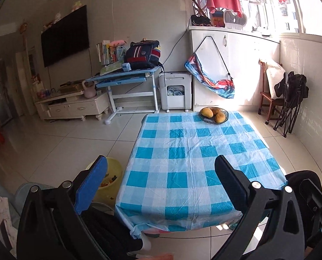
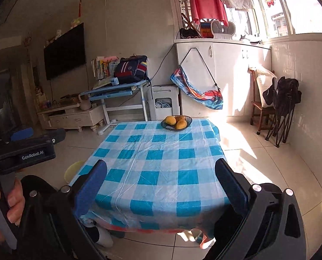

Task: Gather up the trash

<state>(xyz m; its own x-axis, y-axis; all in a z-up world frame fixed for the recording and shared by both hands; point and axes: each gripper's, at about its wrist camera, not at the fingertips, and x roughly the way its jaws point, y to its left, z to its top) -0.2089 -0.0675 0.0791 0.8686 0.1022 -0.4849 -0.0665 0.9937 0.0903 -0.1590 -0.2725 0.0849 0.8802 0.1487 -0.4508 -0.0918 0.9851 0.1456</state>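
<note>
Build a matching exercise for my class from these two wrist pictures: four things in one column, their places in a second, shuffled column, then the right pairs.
Things
1. dark wire bowl of yellow-orange fruit
2. yellow plastic bin
3. dark blue and red striped backpack
4. black folded camp chair

Places
A. on the light blue desk
B. on the floor, left of the table
C. far end of the blue and white checked tablecloth
D. against the white tiled wall, beside the wooden chair

Pairs: 1-C, 2-B, 3-A, 4-D
</note>
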